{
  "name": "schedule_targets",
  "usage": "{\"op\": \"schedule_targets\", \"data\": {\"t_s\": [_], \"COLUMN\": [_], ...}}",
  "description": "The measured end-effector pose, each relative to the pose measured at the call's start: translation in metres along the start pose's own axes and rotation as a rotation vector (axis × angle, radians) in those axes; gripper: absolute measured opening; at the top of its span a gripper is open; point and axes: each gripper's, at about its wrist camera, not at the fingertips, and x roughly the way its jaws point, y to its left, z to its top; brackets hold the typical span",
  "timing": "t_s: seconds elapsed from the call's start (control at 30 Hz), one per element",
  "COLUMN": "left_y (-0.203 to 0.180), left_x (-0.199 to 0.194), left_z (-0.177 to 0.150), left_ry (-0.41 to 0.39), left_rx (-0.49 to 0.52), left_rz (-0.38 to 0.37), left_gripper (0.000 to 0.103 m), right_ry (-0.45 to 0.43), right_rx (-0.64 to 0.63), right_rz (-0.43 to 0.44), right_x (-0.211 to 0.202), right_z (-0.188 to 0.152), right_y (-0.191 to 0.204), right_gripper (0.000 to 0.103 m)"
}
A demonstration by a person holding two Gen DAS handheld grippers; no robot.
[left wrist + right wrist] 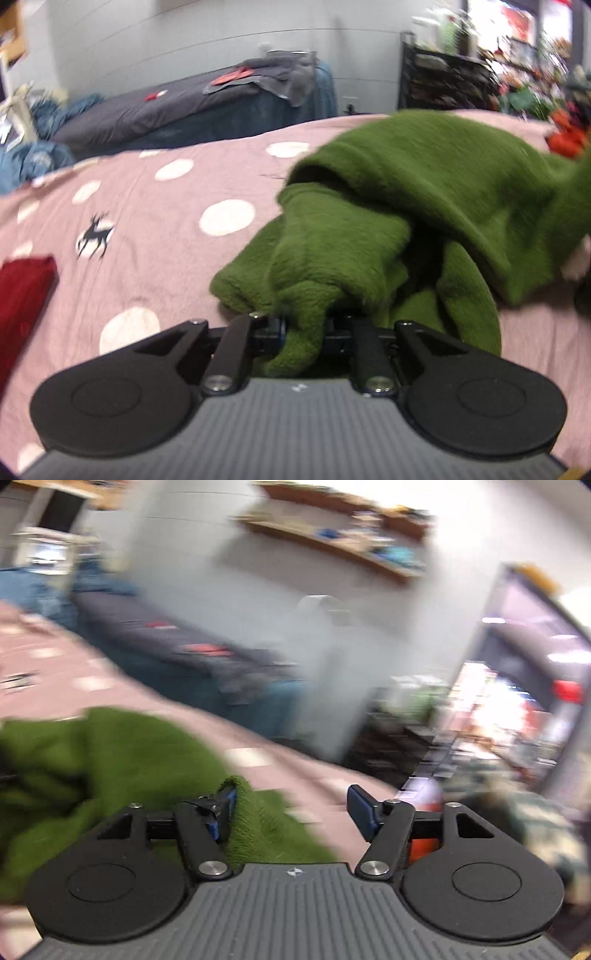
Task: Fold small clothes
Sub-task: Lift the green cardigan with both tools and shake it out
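A green fleece garment (399, 206) lies bunched on the pink spotted bed cover (155, 221). My left gripper (304, 328) is shut on a fold of the green fleece garment at its near edge, and the cloth covers the fingertips. In the right wrist view the same green garment (110, 760) lies at the lower left. My right gripper (291, 812) is open, its left finger (221, 812) touching the garment's edge and its right finger (364, 812) over the pink cover (288, 771). The right view is blurred by motion.
A folded red cloth (22, 306) lies on the cover at the far left. A second bed with a grey cover (155, 110) and blue clothes stands behind. Something orange (569, 136) lies at the far right edge. Shelves (332, 535) hang on the wall.
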Motion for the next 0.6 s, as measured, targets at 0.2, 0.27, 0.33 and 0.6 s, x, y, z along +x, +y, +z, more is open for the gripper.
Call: {"op": "schedule_targets", "data": {"t_s": [0.2, 0.27, 0.33, 0.6], "left_y": [0.024, 0.022, 0.016, 0.015], "left_x": [0.001, 0.001, 0.0, -0.008], "left_z": [0.004, 0.004, 0.003, 0.0], "left_ry": [-0.008, -0.011, -0.015, -0.023], "left_rx": [-0.072, -0.054, -0.027, -0.04], "left_rz": [-0.032, -0.032, -0.026, -0.035], "left_gripper": [0.012, 0.012, 0.011, 0.011], "right_ry": [-0.013, -0.063, -0.036, 0.157], "right_rx": [0.073, 0.037, 0.023, -0.237], "right_rz": [0.229, 0.419, 0.573, 0.46], "right_x": [-0.028, -0.052, -0.06, 0.01], "right_z": [0.006, 0.004, 0.007, -0.023], "right_y": [-0.036, -0.027, -0.014, 0.075], "right_gripper": [0.103, 0.103, 0.103, 0.059]}}
